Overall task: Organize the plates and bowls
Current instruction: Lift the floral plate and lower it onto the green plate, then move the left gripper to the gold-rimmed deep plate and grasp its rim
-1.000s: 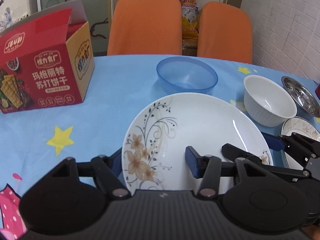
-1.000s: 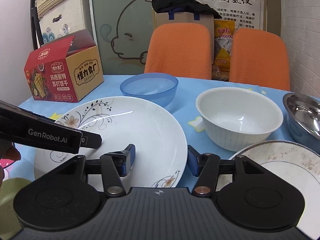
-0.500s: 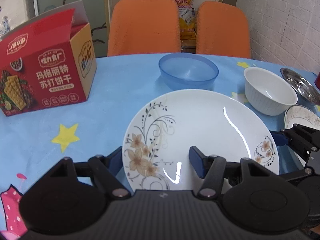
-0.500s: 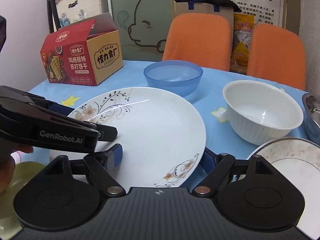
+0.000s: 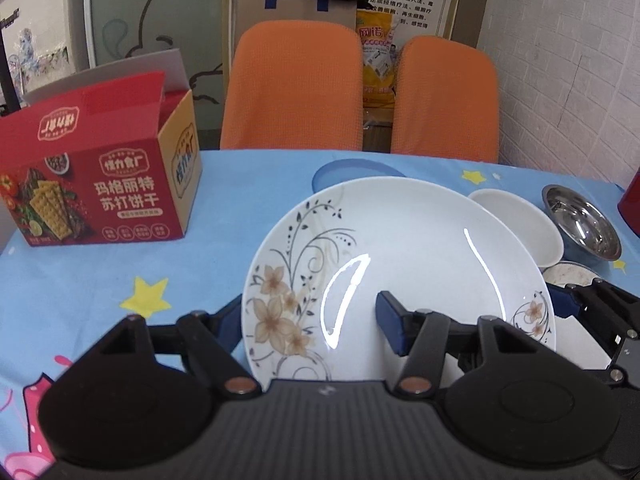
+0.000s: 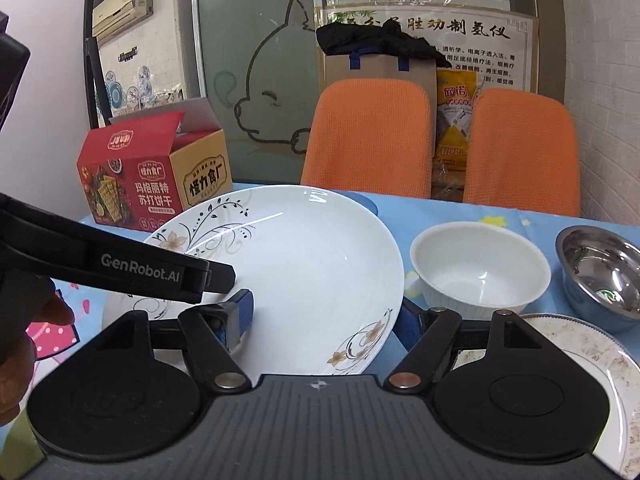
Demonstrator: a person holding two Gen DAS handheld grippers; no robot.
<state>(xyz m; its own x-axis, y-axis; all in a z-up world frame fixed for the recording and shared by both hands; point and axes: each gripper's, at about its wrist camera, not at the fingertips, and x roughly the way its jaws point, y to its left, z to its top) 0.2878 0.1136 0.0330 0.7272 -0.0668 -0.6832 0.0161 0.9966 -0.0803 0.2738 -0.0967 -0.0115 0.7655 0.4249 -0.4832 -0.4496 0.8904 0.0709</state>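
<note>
A round table under a light blue cloth [image 5: 224, 216] printed with yellow stars fills the lower half of both views. Behind it stand two orange chairs [image 5: 294, 92], a frosted glass panel with a cartoon outline, a poster with Chinese lettering and a white brick wall at the right edge. An open red cracker box [image 5: 100, 188] sits on the cloth at the left.

The large floral plate [image 5: 400, 264] occupies the centre, tilted with its far edge raised, and both tools hold it. The left gripper [image 5: 312, 320] straddles the near left rim, one blue pad on the plate's face and the other under the rim, the jaws closed down onto it. The right gripper [image 6: 324, 314] clasps the near right rim the same way, one pad over the face, the other below the edge.

Only the right wrist view shows an air conditioner [image 6: 124, 8] at upper left, a thumb at the left border, and the speckled plate [image 6: 580, 344] broadly at lower right; in the left wrist view that plate is a sliver behind the other tool. Only the left wrist view shows a red object at the far right edge.

Counted: two plates, and three bowls, namely a white bowl [image 6: 480, 268], a steel bowl [image 6: 600, 268] and a blue bowl [image 5: 352, 170] mostly hidden behind the raised plate.
</note>
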